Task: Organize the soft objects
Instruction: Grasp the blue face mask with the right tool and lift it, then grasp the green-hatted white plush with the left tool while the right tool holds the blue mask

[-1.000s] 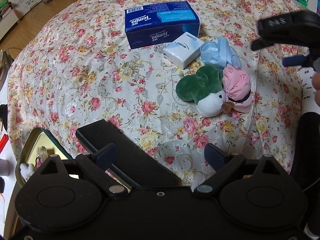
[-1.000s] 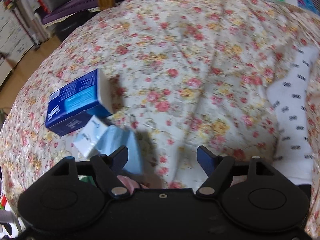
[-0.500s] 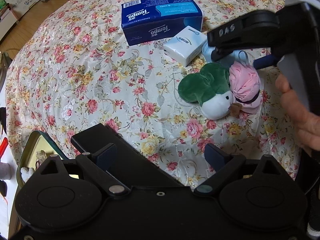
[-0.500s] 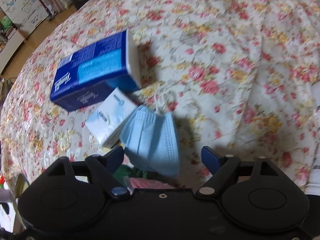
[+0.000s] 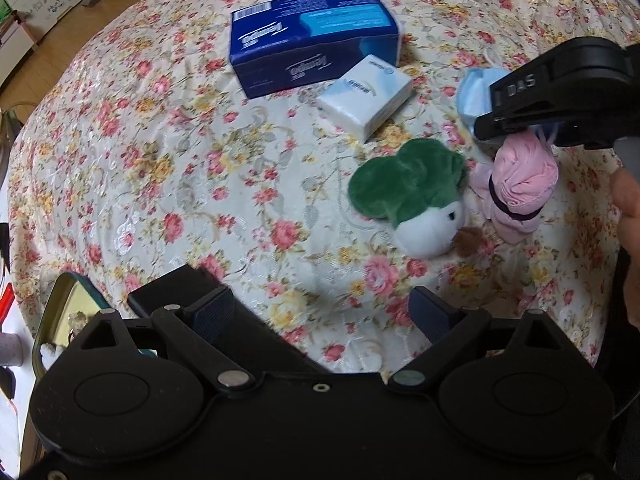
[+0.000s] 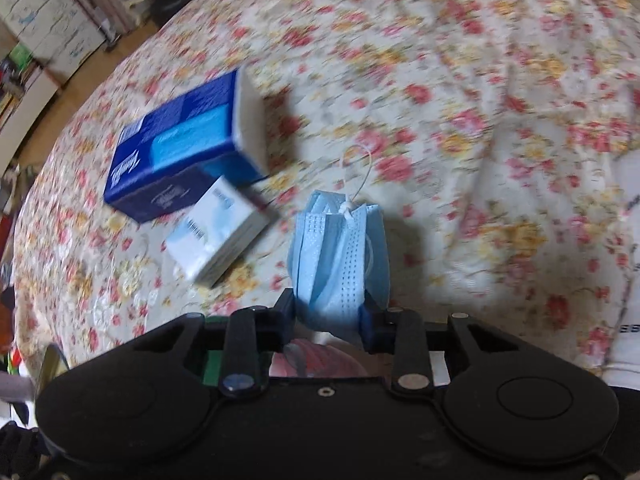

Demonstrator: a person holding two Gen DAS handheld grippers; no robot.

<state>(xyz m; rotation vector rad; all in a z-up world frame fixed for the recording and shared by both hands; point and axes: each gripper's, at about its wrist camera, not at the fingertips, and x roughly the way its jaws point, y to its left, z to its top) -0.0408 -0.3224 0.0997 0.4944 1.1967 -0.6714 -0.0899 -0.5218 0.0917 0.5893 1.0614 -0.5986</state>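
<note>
A folded blue face mask [image 6: 340, 264] is pinched between the fingers of my right gripper [image 6: 329, 316], which is shut on it. In the left wrist view the right gripper's black body [image 5: 560, 92] covers most of the mask [image 5: 474, 94]. A green and white plush [image 5: 416, 196] and a pink cloth bundle [image 5: 520, 184] lie just below it. A blue tissue box [image 5: 312, 38] and a small white tissue pack [image 5: 366, 96] lie further back. My left gripper [image 5: 322, 312] is open and empty, near the table's front edge.
A floral tablecloth [image 5: 160, 160] covers the round table. A black flat object [image 5: 176, 292] lies under my left gripper. A green-rimmed tin [image 5: 60, 320] sits at the front left edge. A white patterned cloth [image 6: 624, 320] lies at the right.
My right gripper came down over the blue mask and shut on it. My left gripper stayed open and moved slightly forward.
</note>
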